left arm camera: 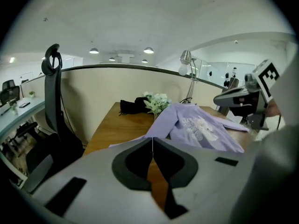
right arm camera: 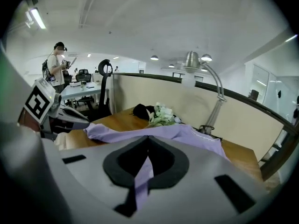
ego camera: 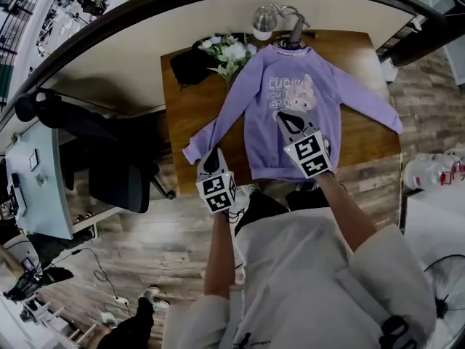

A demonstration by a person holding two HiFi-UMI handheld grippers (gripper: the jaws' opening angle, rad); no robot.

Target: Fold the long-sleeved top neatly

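1. Two hand-held grippers are in front of the person, each with a grey body and a cube of square markers.
2. The lilac long-sleeved top (ego camera: 263,133) with a pale cartoon print lies flat, front up, on the brown wooden desk (ego camera: 190,111). Both sleeves are spread out to the sides, the hem is at the near edge and the collar is at the far edge.
3. The left hand-held gripper (left arm camera: 153,139) has its jaws closed together with nothing between them. In the head view its tips are just beside the cuff (ego camera: 192,152) of the sleeve on that side.
4. The right hand-held gripper (right arm camera: 148,137) also has its jaws closed. It is above the lower front of the top, and lilac cloth shows behind the jaws; I cannot tell if the tips touch it.
5. At the far edge of the desk stand a silver metal desk lamp (ego camera: 264,20), a bunch of white flowers (ego camera: 231,51) and a black soft bundle (ego camera: 190,65).
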